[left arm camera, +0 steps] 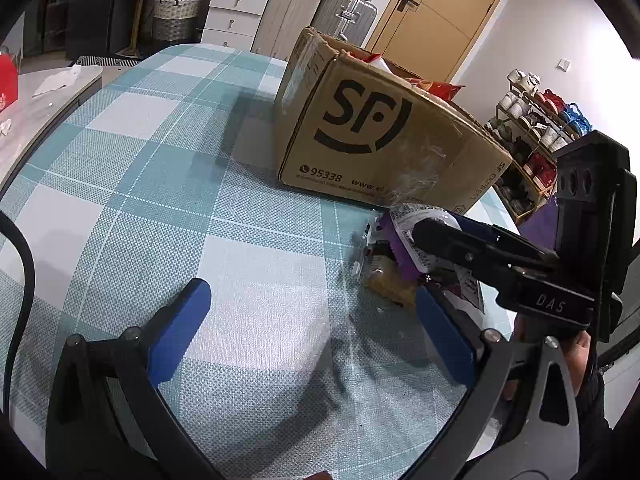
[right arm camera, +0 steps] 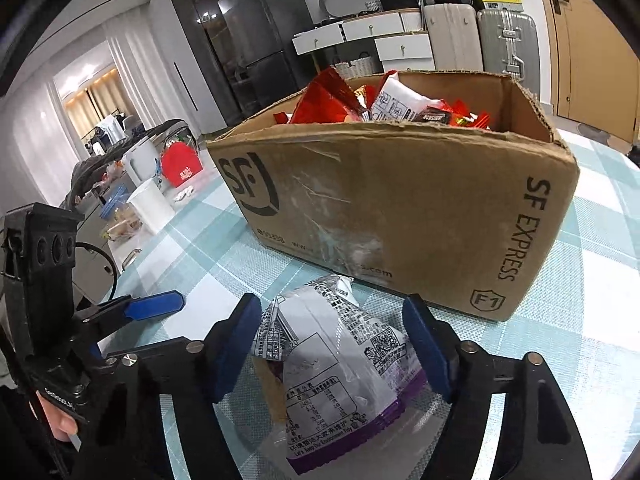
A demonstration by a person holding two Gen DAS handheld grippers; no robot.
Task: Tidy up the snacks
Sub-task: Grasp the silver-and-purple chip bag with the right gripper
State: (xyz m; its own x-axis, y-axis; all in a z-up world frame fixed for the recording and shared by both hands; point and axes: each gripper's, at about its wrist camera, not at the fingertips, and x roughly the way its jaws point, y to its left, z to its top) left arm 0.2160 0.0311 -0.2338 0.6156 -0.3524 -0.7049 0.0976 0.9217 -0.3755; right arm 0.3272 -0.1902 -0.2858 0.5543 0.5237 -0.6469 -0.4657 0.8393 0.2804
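Jaws of right gripper (right arm camera: 332, 344) wide apart around snack packet (right arm camera: 340, 364); left gripper (left arm camera: 316, 332) likewise agape

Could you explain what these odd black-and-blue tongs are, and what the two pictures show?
No robot here: a person holds a two-finger gripper in each hand, and a fisheye camera on each looks along its fingers. The left picture is from the left gripper, which is open over bare tablecloth. The right picture is from the right gripper, whose blue fingers stand open on either side of a snack bag, white and purple, lying on the cloth. Whether they touch it I cannot tell. Behind stands a cardboard box holding more snacks.
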